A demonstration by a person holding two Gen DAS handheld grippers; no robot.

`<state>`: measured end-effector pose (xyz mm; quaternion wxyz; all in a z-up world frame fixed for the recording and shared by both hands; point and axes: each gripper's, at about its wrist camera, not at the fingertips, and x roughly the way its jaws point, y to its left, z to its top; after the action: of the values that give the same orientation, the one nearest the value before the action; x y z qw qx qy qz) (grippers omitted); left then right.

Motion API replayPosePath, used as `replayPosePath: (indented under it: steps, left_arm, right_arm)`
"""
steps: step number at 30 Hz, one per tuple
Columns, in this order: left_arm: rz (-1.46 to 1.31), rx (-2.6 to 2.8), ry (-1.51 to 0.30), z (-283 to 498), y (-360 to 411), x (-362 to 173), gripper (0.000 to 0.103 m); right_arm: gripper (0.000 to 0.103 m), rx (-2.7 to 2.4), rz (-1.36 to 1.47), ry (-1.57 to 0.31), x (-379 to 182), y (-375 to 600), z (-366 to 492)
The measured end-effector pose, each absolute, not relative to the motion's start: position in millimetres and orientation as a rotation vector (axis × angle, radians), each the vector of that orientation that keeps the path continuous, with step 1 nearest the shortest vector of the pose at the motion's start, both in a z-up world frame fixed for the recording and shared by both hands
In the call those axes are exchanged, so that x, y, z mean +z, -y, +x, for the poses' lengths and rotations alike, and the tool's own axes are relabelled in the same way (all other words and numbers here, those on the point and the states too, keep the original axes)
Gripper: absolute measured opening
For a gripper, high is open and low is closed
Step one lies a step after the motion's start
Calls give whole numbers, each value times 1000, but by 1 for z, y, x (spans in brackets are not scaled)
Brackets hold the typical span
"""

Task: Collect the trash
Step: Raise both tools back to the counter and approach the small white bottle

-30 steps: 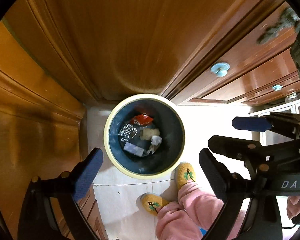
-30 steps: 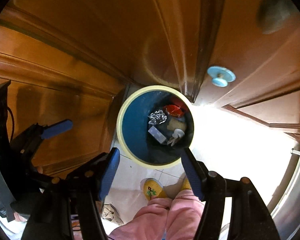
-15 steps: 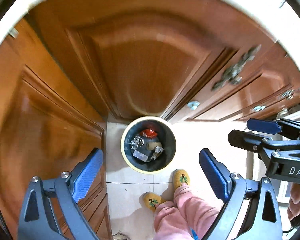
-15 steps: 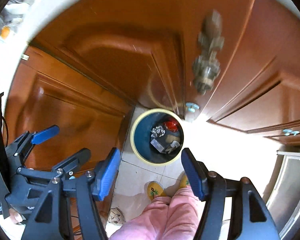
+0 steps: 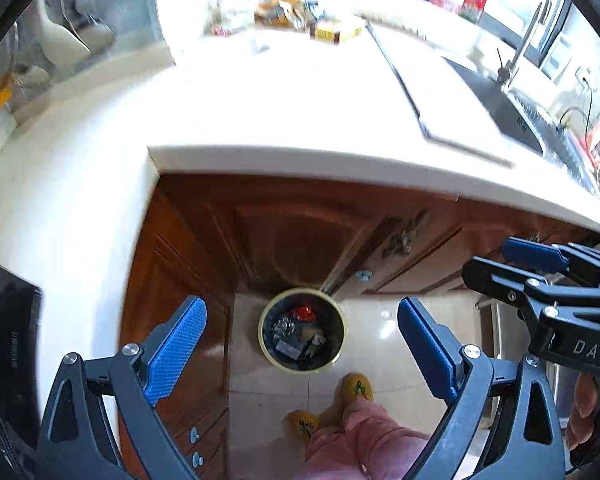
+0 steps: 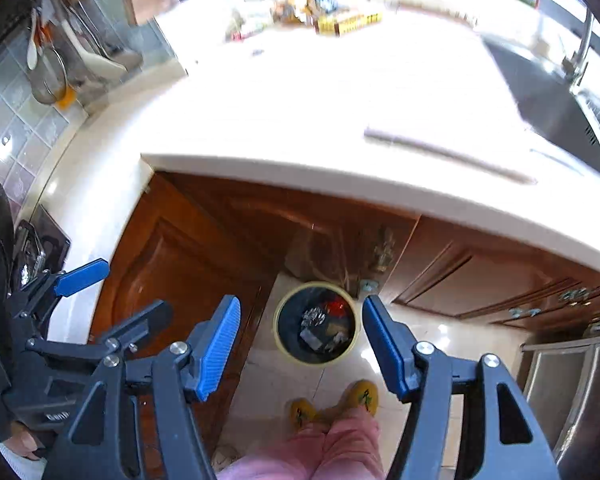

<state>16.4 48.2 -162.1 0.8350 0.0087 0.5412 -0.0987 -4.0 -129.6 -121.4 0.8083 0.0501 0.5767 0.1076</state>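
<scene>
A round bin with a pale yellow rim (image 5: 336, 354) (image 6: 279, 344) stands on the tiled floor in the corner of the wooden cabinets. It holds several pieces of trash (image 5: 298, 330) (image 6: 322, 326): foil, a red wrapper, a small box. My left gripper (image 5: 302, 340) is open and empty, high above the bin. My right gripper (image 6: 301, 340) is open and empty, also high above it. Wrappers and boxes (image 5: 300, 16) (image 6: 320, 12) lie at the far edge of the white countertop (image 5: 280, 100) (image 6: 300, 92).
A cutting board (image 5: 440, 80) lies on the counter beside a steel sink (image 5: 516, 116) with a tap at the right. Utensils (image 6: 60, 60) hang on the tiled wall at the left. My feet in yellow slippers (image 5: 332, 404) stand before the bin.
Both grippers have risen from just above the bin to above counter height. The countertop, sink and far items have come into view. Both grippers stay open.
</scene>
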Motion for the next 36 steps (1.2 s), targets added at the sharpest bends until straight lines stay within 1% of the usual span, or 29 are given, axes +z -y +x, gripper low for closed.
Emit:
replayPosePath:
  steps: [5,11,18,22,27,30,36]
  left_arm:
    - [-12,-169,-1071,23,-54,-115,96]
    - [8,-168,-967,24,-53,-72,96]
    - [40,-174,-898,36,-49,-38,95]
    - [55,-172,-900,58,-46,-35,95]
    - [90,-182,-910,100,-32,-40,95]
    - [109,-172,-922,140,-21,-46,95]
    - [150,-160,-975,235,-4,-66,88]
  right_arm:
    - [64,182,83,-1168,-79,131,-6]
    - [64,160,65,-1093,-43,127,-8]
    - [64,163,72,-1026,-6,134,3]
    - [64,176,89,-1011,5,140,28]
    - [64,200,111,-1005,2,148,71]
    - [64,216,115,-1015,-4,155,109]
    - [64,245,125,-1068,-22,172,195]
